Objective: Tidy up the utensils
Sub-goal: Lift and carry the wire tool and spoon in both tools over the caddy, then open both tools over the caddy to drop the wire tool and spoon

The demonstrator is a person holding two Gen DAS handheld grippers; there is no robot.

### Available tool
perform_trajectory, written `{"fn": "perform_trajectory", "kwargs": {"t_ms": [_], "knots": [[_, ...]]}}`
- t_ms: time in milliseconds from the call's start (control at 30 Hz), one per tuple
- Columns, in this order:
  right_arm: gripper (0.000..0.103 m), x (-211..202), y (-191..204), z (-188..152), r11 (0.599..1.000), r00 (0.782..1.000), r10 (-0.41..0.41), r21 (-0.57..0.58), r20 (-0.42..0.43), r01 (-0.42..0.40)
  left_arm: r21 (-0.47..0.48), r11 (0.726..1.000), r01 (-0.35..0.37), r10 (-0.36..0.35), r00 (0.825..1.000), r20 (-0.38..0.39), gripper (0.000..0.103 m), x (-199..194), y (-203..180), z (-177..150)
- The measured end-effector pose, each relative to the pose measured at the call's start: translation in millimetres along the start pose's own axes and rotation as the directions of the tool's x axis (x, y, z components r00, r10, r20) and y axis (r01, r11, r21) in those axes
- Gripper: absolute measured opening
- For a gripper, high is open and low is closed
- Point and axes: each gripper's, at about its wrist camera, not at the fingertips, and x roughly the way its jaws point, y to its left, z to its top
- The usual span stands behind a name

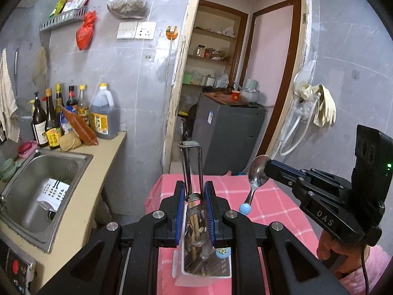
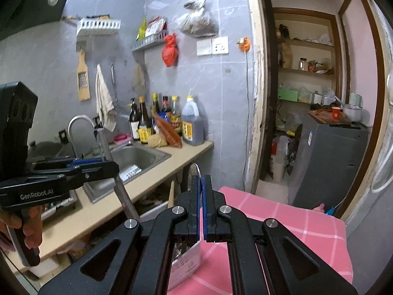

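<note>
Left gripper (image 1: pixel 194 196) clamps peeler (image 1: pixel 191 169), right gripper (image 1: pixel 266 169) clamps spoon (image 1: pixel 256 174); both lifted above holder (image 1: pixel 203 277). Next: sort them elsewhere.

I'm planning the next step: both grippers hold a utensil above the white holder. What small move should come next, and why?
Probably lower the left gripper so its peeler slides into the holder. The peeler already hangs over the opening, while the right gripper holds the spoon off to the side, clear of it.
</note>
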Motion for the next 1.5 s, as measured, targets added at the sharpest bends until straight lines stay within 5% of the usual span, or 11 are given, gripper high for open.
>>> {"fn": "perform_trajectory", "kwargs": {"t_ms": [467, 1100, 1267, 1500], "knots": [[0.002, 3, 23, -40, 0.996, 0.996, -0.084, -0.041, -0.02, 0.083, 0.012, 1.0, 0.01, -0.01, 1.0, 0.013, 0.015, 20, 4, -55], [0.003, 7, 26, -59, 1.0, 0.997, -0.027, -0.001, -0.071, 0.027, -0.054, 0.998, 0.041, -0.044, 0.997, -0.067, 0.016, 27, 16, -71], [0.004, 5, 24, -60, 0.999, 0.998, -0.011, 0.029, -0.066, 0.013, -0.068, 0.996, 0.049, -0.053, 0.997, -0.053, 0.031, 22, 16, -70], [0.005, -6, 16, -60, 0.995, 0.998, -0.053, 0.081, -0.041, 0.056, -0.08, 0.996, 0.046, -0.048, 0.999, -0.019, 0.039, 13, 16, -67]]}}
